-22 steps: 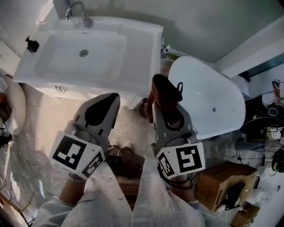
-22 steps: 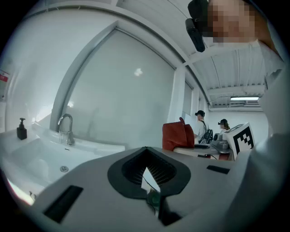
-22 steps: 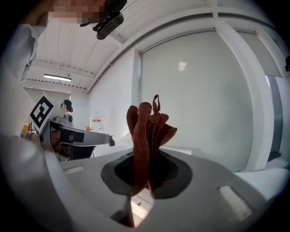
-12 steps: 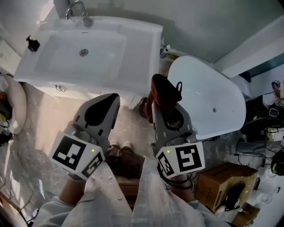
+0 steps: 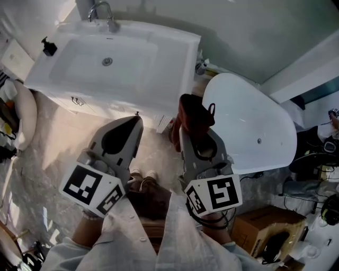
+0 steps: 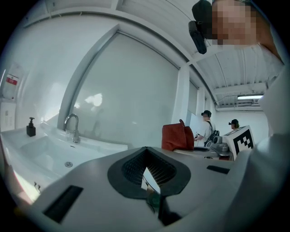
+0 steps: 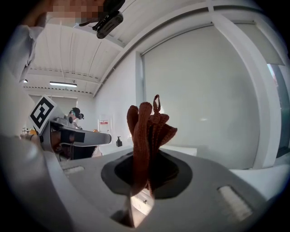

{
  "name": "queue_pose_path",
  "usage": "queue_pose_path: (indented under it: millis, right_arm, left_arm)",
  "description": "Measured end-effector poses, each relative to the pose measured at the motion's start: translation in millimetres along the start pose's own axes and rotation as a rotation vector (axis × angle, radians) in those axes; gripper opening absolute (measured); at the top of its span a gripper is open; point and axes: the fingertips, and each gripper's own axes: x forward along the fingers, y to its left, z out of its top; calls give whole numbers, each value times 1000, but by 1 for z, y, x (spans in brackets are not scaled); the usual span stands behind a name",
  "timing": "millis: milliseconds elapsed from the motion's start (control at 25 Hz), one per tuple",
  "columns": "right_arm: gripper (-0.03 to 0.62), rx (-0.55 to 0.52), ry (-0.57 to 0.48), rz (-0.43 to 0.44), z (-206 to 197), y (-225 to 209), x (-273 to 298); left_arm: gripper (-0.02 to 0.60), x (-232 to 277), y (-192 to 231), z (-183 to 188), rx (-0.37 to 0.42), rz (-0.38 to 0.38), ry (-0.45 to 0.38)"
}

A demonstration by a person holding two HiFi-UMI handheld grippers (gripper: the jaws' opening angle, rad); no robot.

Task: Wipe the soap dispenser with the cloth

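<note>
A small black soap dispenser [image 5: 49, 46] stands on the back left corner of the white sink [image 5: 164, 79]; it also shows as a dark bottle [image 6: 31, 128] in the left gripper view and far off [image 7: 118, 142] in the right gripper view. My right gripper [image 5: 193, 132] [image 7: 147, 158] is shut on a rust-red knitted cloth [image 5: 194, 112] [image 7: 147, 129], which sticks up out of the jaws. My left gripper [image 5: 136, 120] [image 6: 146, 153] is shut with nothing in it. Both grippers hang over the floor in front of the sink, well short of the dispenser.
A chrome tap [image 5: 107, 15] rises at the sink's back edge. A white oval fixture [image 5: 254, 124] stands to the right of the sink. A cardboard box [image 5: 259, 228] and cables lie at the lower right. Two people [image 6: 206, 128] stand far off.
The head view has shifted, so the sink sits a little lower and to the right in the picture. Both grippers keep their pose, and the cloth stays in the right jaws.
</note>
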Motion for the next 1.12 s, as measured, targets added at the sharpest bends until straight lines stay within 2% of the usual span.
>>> queue_pose_path:
  millis: [280,560,800,1120]
  right_arm:
    - [55,4,11,87,-11,12,-2]
    - [55,-7,-1,170,-8,32,7]
    - [55,16,-4,256,-1,63,31]
    - [55,-15,-1,358,9,128,70]
  left_arm:
    - [4,-18,-6,-6,0,82,-12]
    - [3,-41,5,-3,8,165,-33]
    - [3,-70,37,2,-5,252,-64]
    - [3,-117,90,14,-15,343,-104]
